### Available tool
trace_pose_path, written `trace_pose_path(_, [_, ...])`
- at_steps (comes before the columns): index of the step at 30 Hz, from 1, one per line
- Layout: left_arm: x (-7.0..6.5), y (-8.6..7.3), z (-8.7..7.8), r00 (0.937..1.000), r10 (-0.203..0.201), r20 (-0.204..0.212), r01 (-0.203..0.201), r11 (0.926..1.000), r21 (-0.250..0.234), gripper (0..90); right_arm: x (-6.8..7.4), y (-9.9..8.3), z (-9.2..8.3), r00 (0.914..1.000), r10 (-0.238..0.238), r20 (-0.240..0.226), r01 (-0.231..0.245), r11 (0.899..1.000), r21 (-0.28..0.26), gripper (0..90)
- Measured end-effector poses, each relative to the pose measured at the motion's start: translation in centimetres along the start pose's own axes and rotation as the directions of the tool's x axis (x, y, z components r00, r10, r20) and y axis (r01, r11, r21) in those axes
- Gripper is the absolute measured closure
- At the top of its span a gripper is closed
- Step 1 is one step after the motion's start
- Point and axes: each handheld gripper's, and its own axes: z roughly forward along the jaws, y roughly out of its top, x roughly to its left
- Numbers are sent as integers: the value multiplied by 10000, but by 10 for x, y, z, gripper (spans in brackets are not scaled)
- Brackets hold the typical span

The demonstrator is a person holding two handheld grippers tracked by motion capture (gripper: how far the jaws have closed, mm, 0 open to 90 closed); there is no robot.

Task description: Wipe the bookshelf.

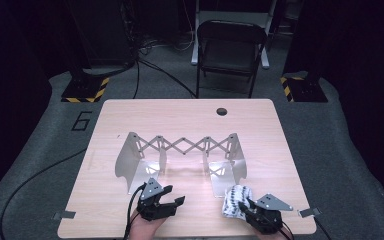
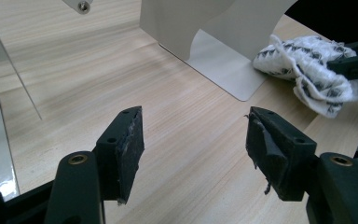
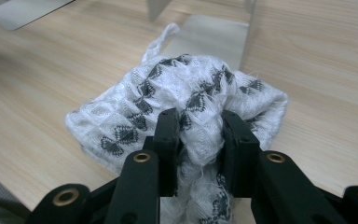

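Black pads of our right gripper (image 3: 200,140) were clamped on the white patterned cloth (image 3: 177,102) (bunched up), near the table's (image 1: 190,117) front edge beside the metal rack (image 1: 180,150). Our left gripper (image 2: 193,135) hung spread apart, holding nothing.

A pale wood-grain surface (image 1: 190,115) carries a metal expanding rack (image 1: 180,157) at its middle. Just beside the rack's right foot, nearer the person, lies a crumpled black-and-white patterned cloth (image 1: 235,200).
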Motion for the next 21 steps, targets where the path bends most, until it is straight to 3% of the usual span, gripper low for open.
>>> trace_pose_path(1, [1, 0, -1, 10000, 52, 62, -52, 10000, 39, 363, -7, -1, -5, 9997, 223, 137, -222, 9997, -95, 701])
trace_pose_path(4, [3, 1, -2, 9998, 177, 11, -177, 9998, 84, 363, -12, -2, -10, 9993, 206, 324, -199, 9996, -216, 701])
trace_pose_path(6, [2, 1, -2, 10000, -61, -2, 61, 10000, 65, 362, -17, -3, -14, 9984, 178, 534, -162, 9995, -286, 702])
trace_pose_path(11, [5, 1, -5, 10000, -97, 0, 97, 9999, 131, 363, -34, -5, -23, 9905, 672, 1201, -612, 9967, -530, 701])
trace_pose_path(14, [6, 1, -5, 9999, -97, -105, 97, 10000, 8, 363, -46, -3, -26, 9827, 986, 1568, -870, 9931, -791, 698])
trace_pose_path(20, [8, 1, -5, 9999, 84, -140, -83, 10000, 29, 362, -73, -3, -29, 9561, 1391, 2580, -1176, 9883, -970, 688])
trace_pose_path(21, [7, 0, -5, 9998, -133, -139, 133, 9999, 17, 363, -77, -5, -28, 9510, 1486, 2710, -1255, 9870, -1007, 684])
